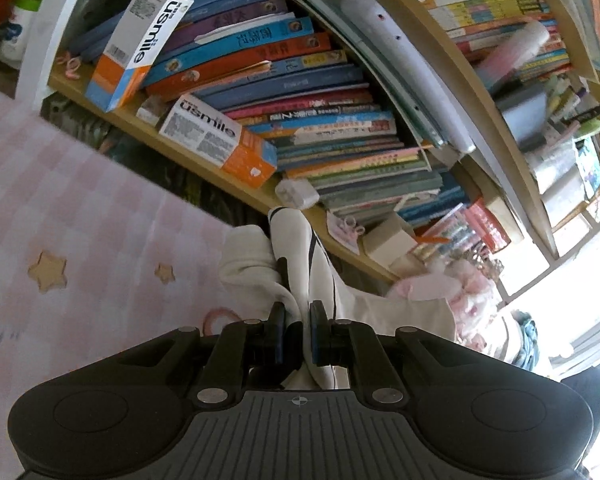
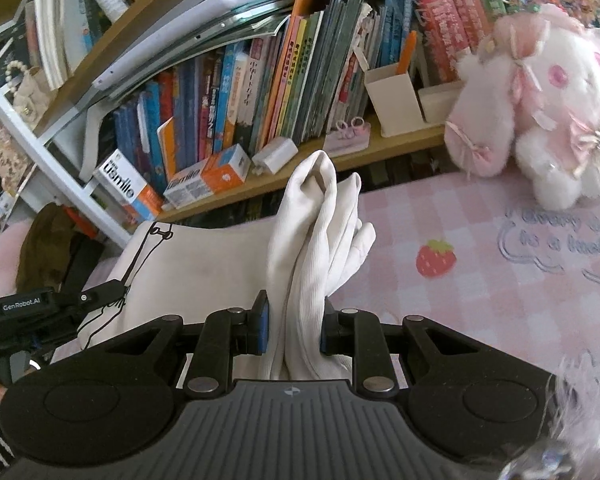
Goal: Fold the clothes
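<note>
We hold the white garment (image 2: 312, 248) pinched in both the left gripper (image 1: 298, 334) and the right gripper (image 2: 294, 330), above the pink bedsheet (image 2: 480, 300).

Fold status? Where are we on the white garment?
Done: no finished fold shows. In hand: the left gripper and right gripper each pinch a bunch of the white garment, which spans between them above the pink checked sheet. Left: lay it flat and make the folds.
</note>
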{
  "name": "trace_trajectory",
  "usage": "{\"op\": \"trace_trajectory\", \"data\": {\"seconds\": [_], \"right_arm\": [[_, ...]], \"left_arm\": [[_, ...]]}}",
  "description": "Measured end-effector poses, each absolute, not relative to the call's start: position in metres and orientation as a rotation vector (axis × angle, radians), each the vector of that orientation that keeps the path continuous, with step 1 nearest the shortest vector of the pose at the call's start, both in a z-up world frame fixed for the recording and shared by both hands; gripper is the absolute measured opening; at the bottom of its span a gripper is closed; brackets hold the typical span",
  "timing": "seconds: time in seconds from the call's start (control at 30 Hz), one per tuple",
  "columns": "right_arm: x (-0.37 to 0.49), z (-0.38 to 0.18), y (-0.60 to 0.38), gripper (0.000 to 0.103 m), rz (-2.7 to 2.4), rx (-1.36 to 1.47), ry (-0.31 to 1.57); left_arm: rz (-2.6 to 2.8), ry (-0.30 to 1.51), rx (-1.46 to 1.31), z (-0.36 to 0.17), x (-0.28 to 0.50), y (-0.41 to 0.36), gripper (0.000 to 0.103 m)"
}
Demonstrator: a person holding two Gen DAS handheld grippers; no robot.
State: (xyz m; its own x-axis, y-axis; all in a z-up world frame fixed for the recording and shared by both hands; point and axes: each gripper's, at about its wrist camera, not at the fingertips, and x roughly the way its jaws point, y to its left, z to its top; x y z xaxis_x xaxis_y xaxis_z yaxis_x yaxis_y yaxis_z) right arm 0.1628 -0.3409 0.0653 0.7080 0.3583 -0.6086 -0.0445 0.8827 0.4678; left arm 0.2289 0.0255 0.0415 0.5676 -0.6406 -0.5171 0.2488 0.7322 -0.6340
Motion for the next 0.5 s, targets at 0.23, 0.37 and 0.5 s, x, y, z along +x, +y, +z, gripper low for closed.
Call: {"op": "trace_trajectory", "data": {"seconds": [0.23,0.37,0.5], "right_arm": [[0.196,0.054,-0.335,0.020,0.224,0.445,0.740],[0.212,0.048,-0.335,0.020,0.223,0.452,0.734],[0.227,0.040,-0.337,0.020,0.226,0.457,0.718]], "left_arm": [[-0.567,0.798,-0.535,0.030,0.264,0.026,0.011],[-0.567,0.790,-0.545,0.022,0.277,0.025,0.011],[-0.562,0.775,-0.563,0.012,0.288,0.025,0.011]]}}
